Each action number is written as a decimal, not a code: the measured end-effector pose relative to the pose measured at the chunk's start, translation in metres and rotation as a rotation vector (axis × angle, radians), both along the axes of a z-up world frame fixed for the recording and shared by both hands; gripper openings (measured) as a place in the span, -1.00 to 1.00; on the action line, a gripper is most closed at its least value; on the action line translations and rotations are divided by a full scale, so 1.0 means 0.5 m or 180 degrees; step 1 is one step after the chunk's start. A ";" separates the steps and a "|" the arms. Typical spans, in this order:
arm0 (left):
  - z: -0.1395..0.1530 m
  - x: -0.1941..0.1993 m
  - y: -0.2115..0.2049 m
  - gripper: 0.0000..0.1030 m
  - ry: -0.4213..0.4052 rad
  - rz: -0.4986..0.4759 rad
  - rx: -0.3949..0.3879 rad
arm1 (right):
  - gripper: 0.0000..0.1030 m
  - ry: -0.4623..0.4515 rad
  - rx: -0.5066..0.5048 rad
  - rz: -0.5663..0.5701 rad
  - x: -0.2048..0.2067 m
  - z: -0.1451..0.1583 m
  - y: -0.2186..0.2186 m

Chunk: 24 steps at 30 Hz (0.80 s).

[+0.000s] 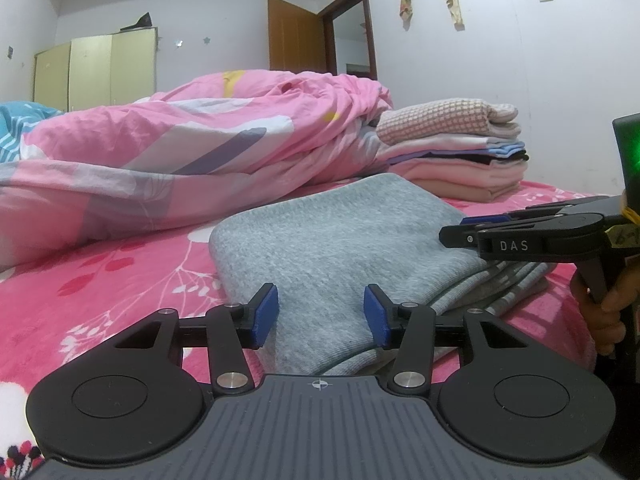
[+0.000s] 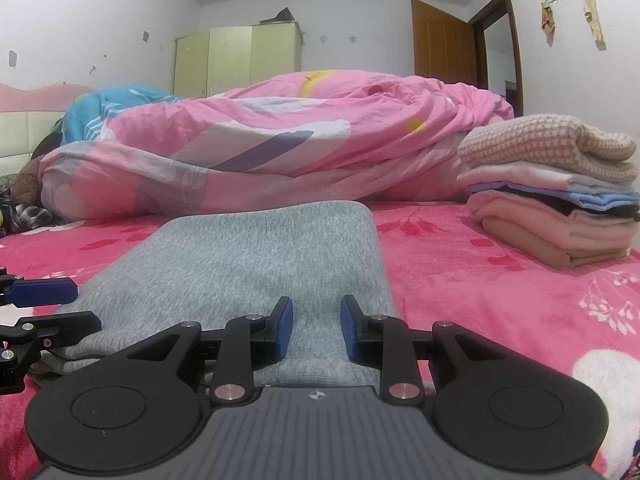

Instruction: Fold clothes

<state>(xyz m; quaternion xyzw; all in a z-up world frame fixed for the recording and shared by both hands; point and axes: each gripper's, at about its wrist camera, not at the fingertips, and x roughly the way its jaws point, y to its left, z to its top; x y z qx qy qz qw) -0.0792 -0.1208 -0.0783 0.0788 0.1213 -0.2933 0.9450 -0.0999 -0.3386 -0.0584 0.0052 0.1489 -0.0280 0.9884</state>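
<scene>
Though the grey garment [image 1: 340, 236] already lies folded into a thick, tidy rectangle on the pink floral bedspread [image 1: 100, 280], both tools hover at its near edge. Left gripper [image 1: 320, 314]: jaws parted, blue pads [image 1: 266, 312] standing either side of the near fold with daylight between pad and cloth, so released, nothing held. Right gripper [image 2: 316, 326]: jaws set narrower, pads straddling the garment's near right corner; no cloth visibly pinched, so I read it as released too, though the gap is small.

The left wrist view shows the right tool side-on over the layered hems at the garment's right side, a hand [image 1: 604, 316] gripping its handle.

Judgement: the fold looks finished, and the low, near-level approach suits sliding under the bundle to lift it whole.

The stack of folded clothes [image 2: 560, 196] sits well apart to the right, near the wall, probably the destination. A crumpled pink duvet [image 2: 280, 140] fills the bed behind, leaving this front strip as working space.
</scene>
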 end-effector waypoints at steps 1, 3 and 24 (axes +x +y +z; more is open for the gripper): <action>0.000 0.000 0.000 -0.07 0.0000 0.0001 0.0000 | -0.45 -0.0002 -0.0003 -0.0001 0.000 0.000 0.000; 0.000 0.000 0.000 -0.07 -0.0001 0.0001 0.0001 | -0.45 -0.0005 -0.0005 -0.0003 0.001 -0.001 0.001; 0.000 0.000 0.001 -0.07 0.0004 0.0007 0.0009 | -0.45 -0.0001 -0.0061 -0.0008 0.001 0.000 0.007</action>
